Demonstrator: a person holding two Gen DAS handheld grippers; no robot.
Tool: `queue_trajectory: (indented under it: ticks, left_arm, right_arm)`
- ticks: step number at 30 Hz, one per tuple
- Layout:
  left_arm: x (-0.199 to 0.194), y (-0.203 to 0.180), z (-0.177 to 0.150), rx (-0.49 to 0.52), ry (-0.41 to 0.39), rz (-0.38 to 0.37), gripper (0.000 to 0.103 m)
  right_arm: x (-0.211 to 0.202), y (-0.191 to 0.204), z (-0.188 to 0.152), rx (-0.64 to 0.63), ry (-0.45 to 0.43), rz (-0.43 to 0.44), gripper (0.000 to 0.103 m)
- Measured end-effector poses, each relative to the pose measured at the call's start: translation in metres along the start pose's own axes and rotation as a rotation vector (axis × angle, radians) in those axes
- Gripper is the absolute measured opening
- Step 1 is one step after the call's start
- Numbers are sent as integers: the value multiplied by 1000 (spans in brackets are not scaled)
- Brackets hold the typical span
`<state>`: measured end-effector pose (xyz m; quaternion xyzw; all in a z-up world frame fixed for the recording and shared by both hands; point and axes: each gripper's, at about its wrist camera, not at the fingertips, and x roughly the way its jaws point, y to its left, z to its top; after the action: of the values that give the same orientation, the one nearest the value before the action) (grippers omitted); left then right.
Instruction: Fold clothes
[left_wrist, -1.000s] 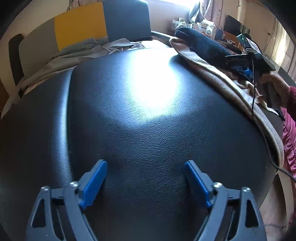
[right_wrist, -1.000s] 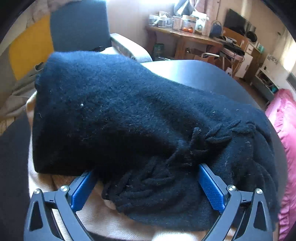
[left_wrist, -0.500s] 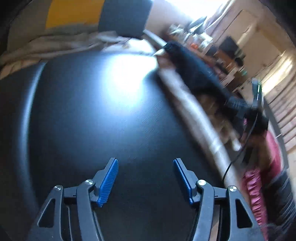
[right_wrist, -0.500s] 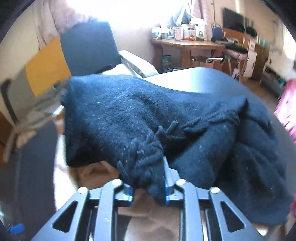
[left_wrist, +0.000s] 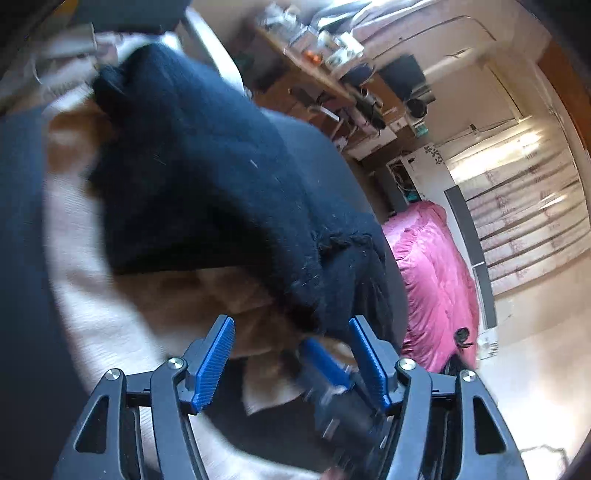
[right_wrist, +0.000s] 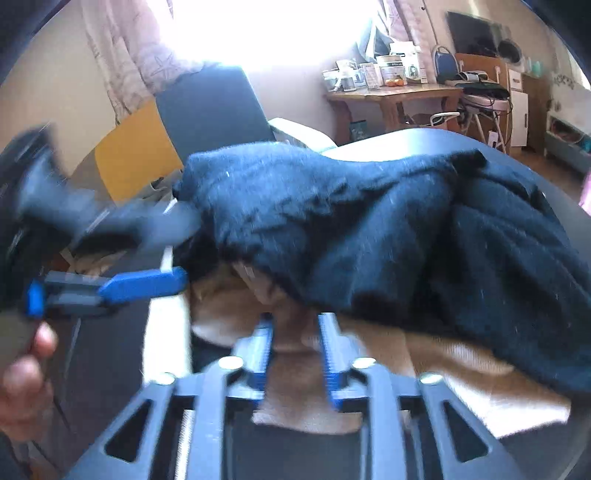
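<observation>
**Dark knit on tan cloth, both tongs at its near edge**

We read no brand, label or writing anywhere; the items on the far wooden desk (right_wrist: 391, 92) are too small and blurred to make out.

The dark navy knitted garment (left_wrist: 207, 177) lies bunched on a tan woven cloth (right_wrist: 461, 373), which is spread over the black leather surface (left_wrist: 18, 258). The garment's near edge overhangs the tan cloth, with a fringed hem showing in the left wrist view.

Our left gripper (left_wrist: 291, 358) stands wide, nothing between its 2 blue pads, just at the garment's near edge. Our right gripper (right_wrist: 295, 354) is narrowed on a fold of the tan cloth; motion blur leaves us unable to tell whether the pads truly pinch it.

In the right wrist view the left gripper's blue fingers (right_wrist: 144, 282) reach in from the left, beside the garment, with a hand (right_wrist: 26, 380) below them.

Open black leather lies to the left; a pink bedspread (left_wrist: 436, 288) lies beyond the right edge.
</observation>
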<state>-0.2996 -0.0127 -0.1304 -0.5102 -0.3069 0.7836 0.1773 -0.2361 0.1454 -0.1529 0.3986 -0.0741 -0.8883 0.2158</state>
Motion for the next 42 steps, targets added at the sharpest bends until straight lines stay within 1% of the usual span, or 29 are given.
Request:
queue_trajectory:
  ticks: [3,4,6,7,8,9,10,11,13,14,16,17,18,20,22,26,28,30,32,33,34,35,36,38,40,42]
  left_arm:
    - [23,-3,3,-23,14,16,66]
    - [27,-3,5,-29,6,33,65]
    - [37,-5,9,-41,-15,69,62]
    - [38,-10,9,-14,-35,103,57]
    - [38,-15,10,19,-57,140,35]
    - [40,-23,10,63,-70,192,15]
    - [42,-31,10,109,-82,246,15]
    - [43,-38,8,142,-97,270,12]
    - [44,-51,4,207,-126,312,11]
    - [42,-56,2,231,-137,326,11]
    - [40,-67,-1,274,-159,352,11]
    - [37,-72,-4,293,-174,364,11]
    - [26,-74,-4,310,-188,375,11]
    - [12,-81,-7,360,-212,403,11]
    - [-1,-85,-7,386,-231,417,10]
    - [-28,-79,-15,402,-248,417,10]
    - [-46,-76,-23,410,-257,401,10]
    - [-56,-79,-22,412,-275,362,10]
    - [-70,-84,-24,431,-301,347,10]
    - [-76,-87,-24,441,-312,340,10]
    - [-84,-88,-23,437,-323,330,10]
    - [-92,-88,-20,431,-335,319,10]
    - [-100,-88,-18,425,-346,307,10]
    - [-117,-89,-14,418,-371,295,10]
    - [-140,-91,-5,411,-389,266,10]
    - [-167,-93,1,405,-426,257,10]
  right_arm:
    - [-2,1,-12,2,-24,10,50]
    - [-3,1,-13,5,-26,12,51]
    - [-3,-1,-14,19,-41,22,57]
    - [-3,-2,-14,31,-47,25,57]
    - [-2,-4,-15,46,-51,21,57]
    - [-4,-7,-16,61,-57,14,57]
    - [-6,-11,-17,79,-68,7,57]
    - [-9,-15,-18,101,-83,-1,57]
    - [-18,-20,-16,132,-123,-37,56]
    - [-25,-21,-16,133,-150,-64,56]
    - [-41,-20,-9,88,-207,-154,56]
    - [-46,-22,-2,61,-220,-197,60]
    - [-49,-24,5,42,-226,-231,74]
    - [-53,-30,18,9,-225,-279,95]
    - [-52,-36,27,-24,-212,-316,95]
    - [-42,-41,36,-118,-160,-377,95]
    - [-38,-40,41,-137,-134,-366,95]
    - [-35,-39,47,-144,-109,-342,96]
    - [-31,-37,53,-150,-84,-318,96]
    - [-30,-36,56,-154,-71,-306,91]
    - [-28,-35,59,-157,-59,-294,78]
    - [-26,-34,62,-160,-46,-282,29]
    - [-24,-33,65,-163,-33,-270,6]
    - [-25,-28,71,-169,-23,-241,4]
    - [-41,-12,78,-171,-58,-198,3]
    - [-63,7,86,-176,-98,-152,3]
